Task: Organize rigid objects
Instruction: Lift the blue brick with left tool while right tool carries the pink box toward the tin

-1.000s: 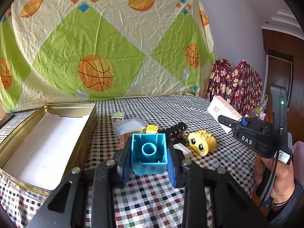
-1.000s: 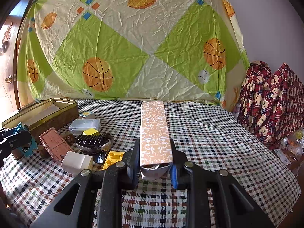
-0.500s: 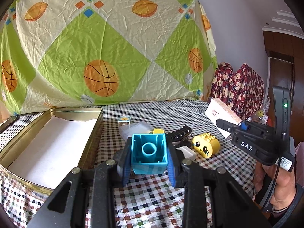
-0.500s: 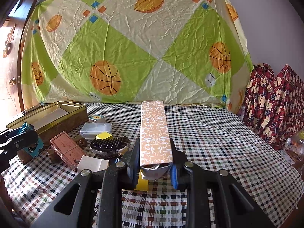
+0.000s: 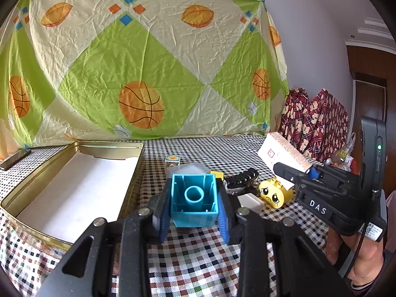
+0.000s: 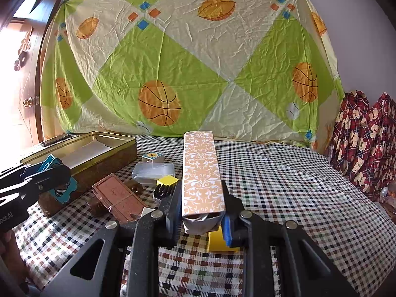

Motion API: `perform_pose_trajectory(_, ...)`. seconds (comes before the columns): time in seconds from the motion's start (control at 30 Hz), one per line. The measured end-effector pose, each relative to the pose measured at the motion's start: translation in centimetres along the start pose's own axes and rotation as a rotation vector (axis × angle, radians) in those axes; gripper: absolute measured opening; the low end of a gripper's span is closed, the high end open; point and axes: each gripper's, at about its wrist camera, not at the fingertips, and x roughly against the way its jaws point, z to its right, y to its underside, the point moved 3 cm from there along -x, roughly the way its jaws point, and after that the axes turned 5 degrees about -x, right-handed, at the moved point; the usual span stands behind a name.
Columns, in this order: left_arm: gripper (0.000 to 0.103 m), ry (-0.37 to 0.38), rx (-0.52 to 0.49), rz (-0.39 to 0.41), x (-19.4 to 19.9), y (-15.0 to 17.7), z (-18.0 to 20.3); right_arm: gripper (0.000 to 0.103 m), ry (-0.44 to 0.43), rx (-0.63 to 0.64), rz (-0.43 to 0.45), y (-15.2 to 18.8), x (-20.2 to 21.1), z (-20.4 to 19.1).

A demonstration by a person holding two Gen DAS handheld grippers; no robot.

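The left gripper (image 5: 194,220) is holding a blue block (image 5: 193,198) tight between its jaws, above the checked cloth (image 5: 198,267). At ten o'clock from it, a gold tin (image 5: 135,180) is standing open with only a white lining (image 5: 74,188) inside. The right gripper (image 6: 201,219) is clamping a long patterned box (image 6: 202,173). A clear plastic case (image 6: 153,170) is lying at eleven o'clock from it; its contents I cannot tell.

Tin (image 5: 32,193) left on table (image 5: 198,267); small objects right of it, phone (image 5: 14,158) behind.
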Motion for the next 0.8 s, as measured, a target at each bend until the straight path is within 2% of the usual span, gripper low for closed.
perform_pose_trajectory(0.8, 0.03, -0.058, -0.02, 0.072, 1.8, 0.0, -1.5, 0.028, -0.081, 0.035, 0.041, 0.1, 0.7, -5.2)
